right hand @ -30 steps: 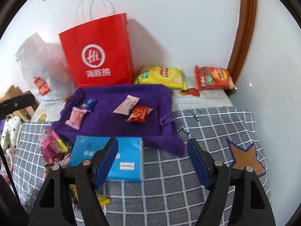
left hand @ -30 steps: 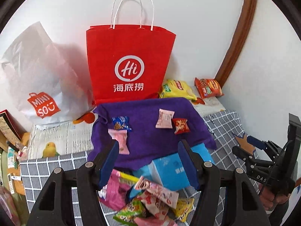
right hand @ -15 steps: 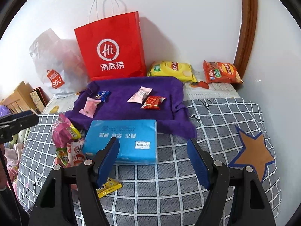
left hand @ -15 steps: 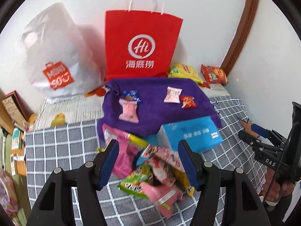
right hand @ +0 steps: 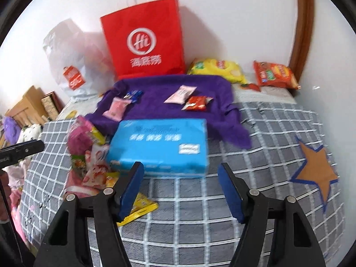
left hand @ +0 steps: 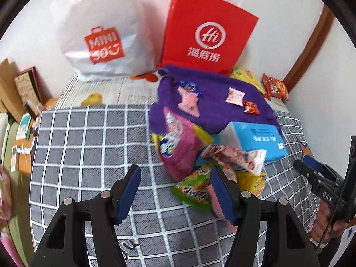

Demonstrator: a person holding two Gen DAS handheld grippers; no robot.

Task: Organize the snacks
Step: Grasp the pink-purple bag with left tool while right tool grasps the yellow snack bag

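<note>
An approach is judged to be in hand rather than a grasp: nothing has yet been lifted, and the loose snacks are still heaped. The left claw (left hand: 175, 191) is held open and empty over the checked grey cover (left hand: 89, 138) of what looks like a bed, with the pile of snack packets (left hand: 200, 162) just to its right; the green packet (left hand: 193, 191) at the near edge of the pile lies against its right finger, though contact cannot be confirmed through the blur. The right claw (right hand: 181, 189) is seen with its jaws closing, nothing between them, and the blue tissue pack (right hand: 160, 146) just beyond its tips.

Four small sweets are already laid out on the purple cloth (right hand: 169, 89) farther back: a blue one and a pink one (right hand: 116, 109) to the left, a pale pink one and a red one (right hand: 197, 103) to the right. The next move is judged to call for the left claw to be shifted right over a single packet and closed on a crimped edge, so that it can be carried to the cloth.

The packets are thin, glossy film, crinkled and flat, likely to slide over one another. The cloth is soft and napped, rumpled at its edges. The tissue pack is a soft rectangular block in smooth wrap. The red paper bag (right hand: 144, 37) at the far wall stands stiff and creased.
</note>
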